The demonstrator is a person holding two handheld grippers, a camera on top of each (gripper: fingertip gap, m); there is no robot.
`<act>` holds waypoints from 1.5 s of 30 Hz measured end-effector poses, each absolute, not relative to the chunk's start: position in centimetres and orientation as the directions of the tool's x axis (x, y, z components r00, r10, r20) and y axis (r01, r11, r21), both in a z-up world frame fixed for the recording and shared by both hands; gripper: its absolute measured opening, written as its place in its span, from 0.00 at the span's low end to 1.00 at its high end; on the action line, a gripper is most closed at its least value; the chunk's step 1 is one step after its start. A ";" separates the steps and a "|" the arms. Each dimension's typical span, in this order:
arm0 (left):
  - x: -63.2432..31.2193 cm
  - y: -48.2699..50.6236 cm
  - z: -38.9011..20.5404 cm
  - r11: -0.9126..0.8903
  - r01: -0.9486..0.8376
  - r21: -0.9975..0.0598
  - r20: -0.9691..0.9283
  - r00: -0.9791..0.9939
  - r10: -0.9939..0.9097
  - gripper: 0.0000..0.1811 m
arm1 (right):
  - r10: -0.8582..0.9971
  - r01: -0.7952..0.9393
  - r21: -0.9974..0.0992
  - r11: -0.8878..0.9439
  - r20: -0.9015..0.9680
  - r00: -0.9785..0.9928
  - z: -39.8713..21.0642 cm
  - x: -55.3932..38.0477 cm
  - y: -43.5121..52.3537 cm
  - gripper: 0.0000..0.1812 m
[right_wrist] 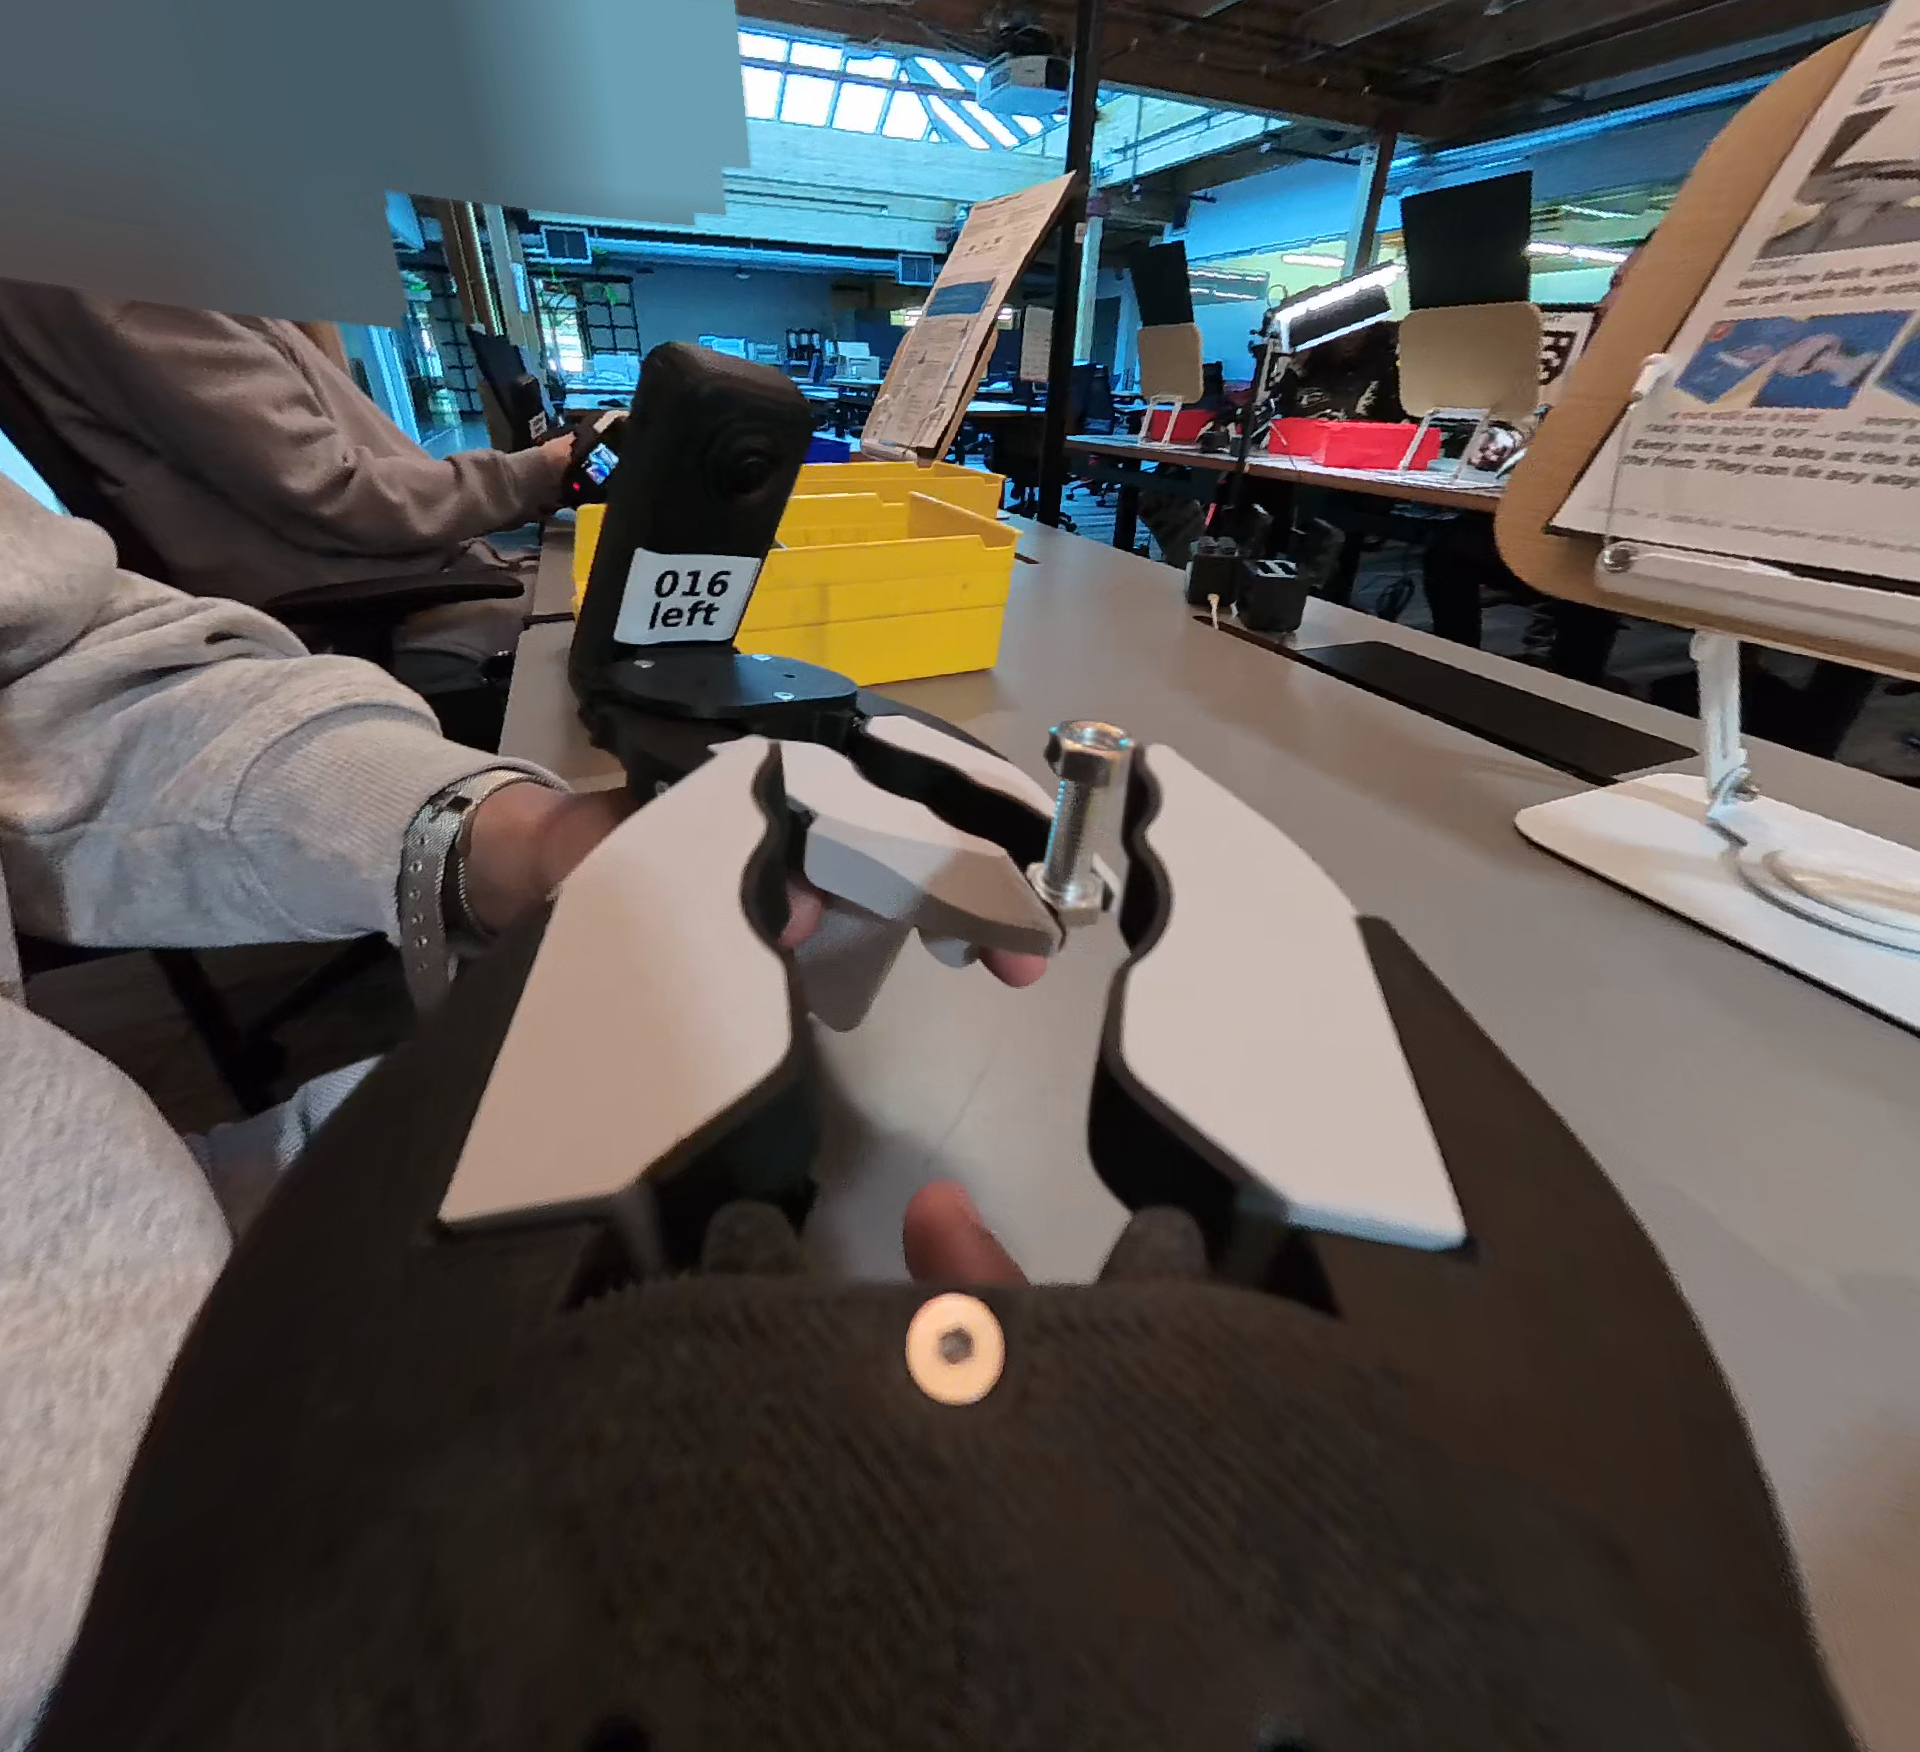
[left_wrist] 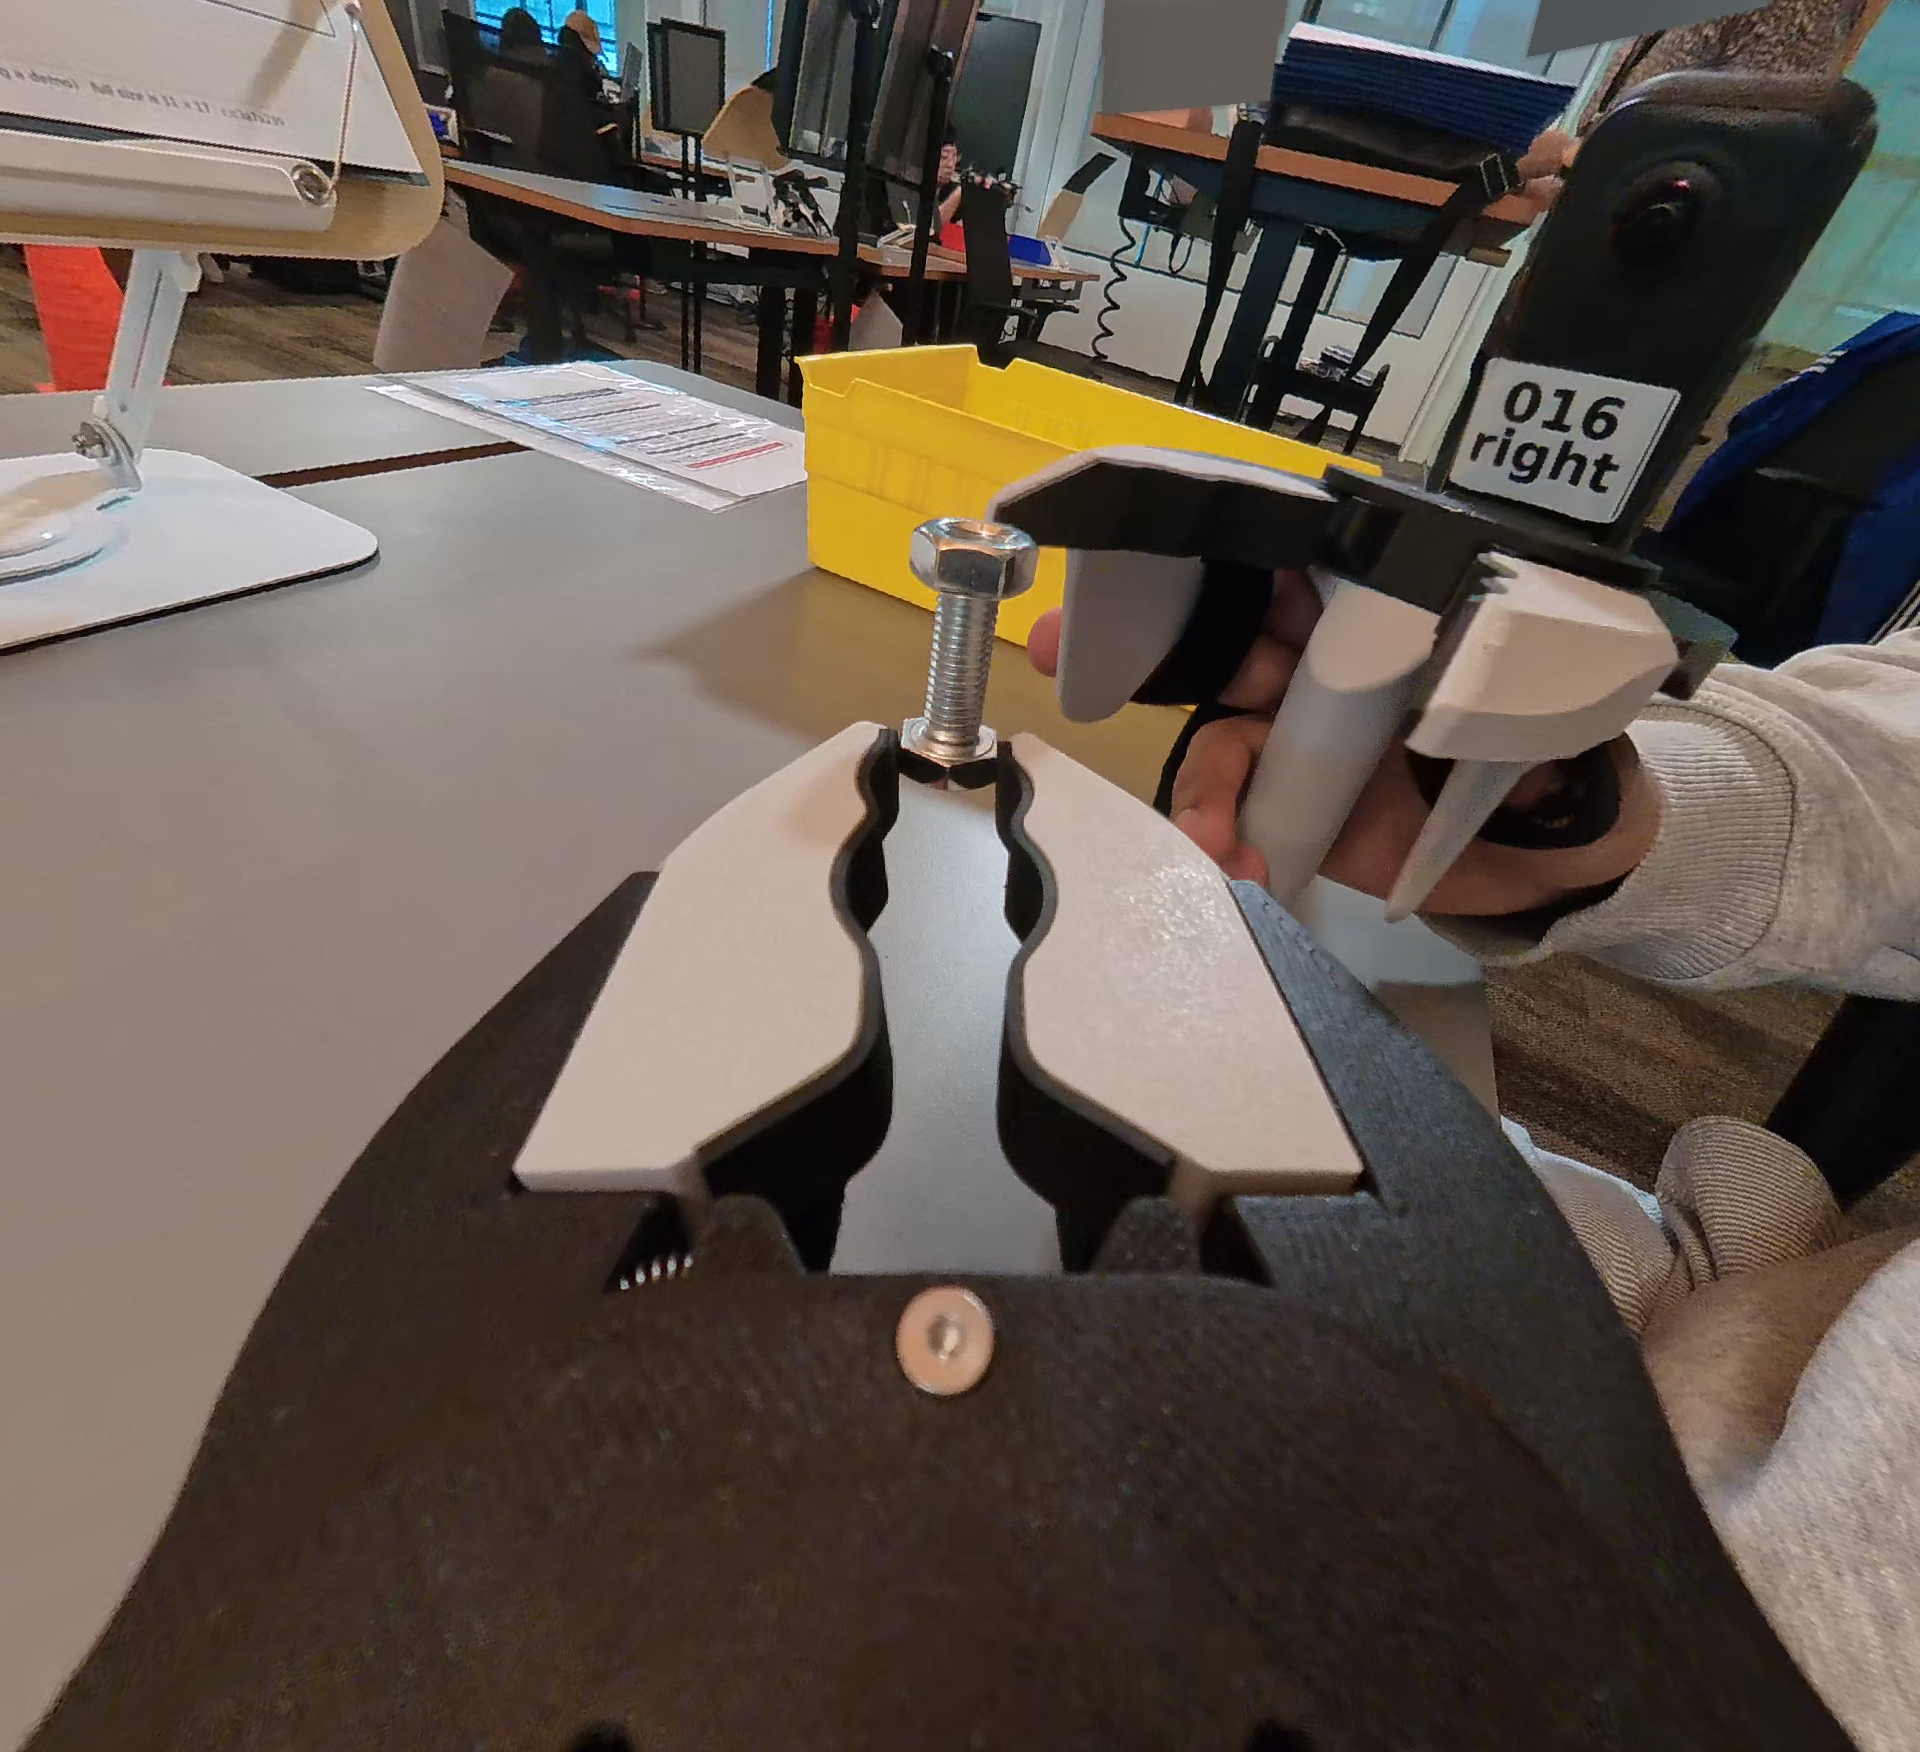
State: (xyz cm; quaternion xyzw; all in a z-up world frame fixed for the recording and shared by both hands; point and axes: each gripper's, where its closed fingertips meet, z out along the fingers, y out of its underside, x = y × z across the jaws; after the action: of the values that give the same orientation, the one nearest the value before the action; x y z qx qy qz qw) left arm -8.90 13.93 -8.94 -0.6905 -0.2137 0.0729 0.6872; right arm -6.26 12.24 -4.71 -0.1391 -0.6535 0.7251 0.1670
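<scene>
Left tool [left_wrist: 948, 752] clenched on the nut [left_wrist: 948, 746] at the low end of a bolt [left_wrist: 961, 637], which stands upright with its hex head on top, held above the grey tabletop [left_wrist: 416, 767]. Right tool [right_wrist: 956, 829] released, fingers spread wide on either side of the bolt [right_wrist: 1081, 819]; in the left wrist view its upper finger [left_wrist: 1153, 487] sits just beside the bolt head, whether touching I cannot tell. Yellow bin [left_wrist: 935, 455] on the tabletop beyond the left tool, near. White document stand [left_wrist: 156, 175] with printed sheets off to that tool's left, well apart. Laminated sheet [left_wrist: 623, 429] lies flat between stand and bin.
</scene>
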 end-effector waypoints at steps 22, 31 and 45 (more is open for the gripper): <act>-8.9 13.9 -9.0 0.041 0.206 -0.978 0.205 0.896 0.394 0.10 | 0.340 -0.031 -0.998 -0.046 0.013 -0.940 -5.4 -4.7 11.1 0.25; -9.0 13.9 -9.0 0.043 0.209 -0.977 0.209 0.895 0.395 0.10 | 0.391 -0.055 -0.996 -0.068 0.024 -0.920 -5.1 -5.4 11.4 0.41; -9.0 13.9 -9.0 0.043 0.209 -0.977 0.209 0.894 0.395 0.10 | 0.375 -0.020 -0.996 -0.089 -0.015 -0.927 -5.2 -5.4 11.4 0.39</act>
State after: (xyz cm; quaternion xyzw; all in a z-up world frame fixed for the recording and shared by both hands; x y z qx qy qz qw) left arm -8.96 13.90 -8.95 -0.6884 -0.2195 0.0677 0.6880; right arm -5.38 11.38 -5.18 -0.1342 -0.6610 0.7256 0.1361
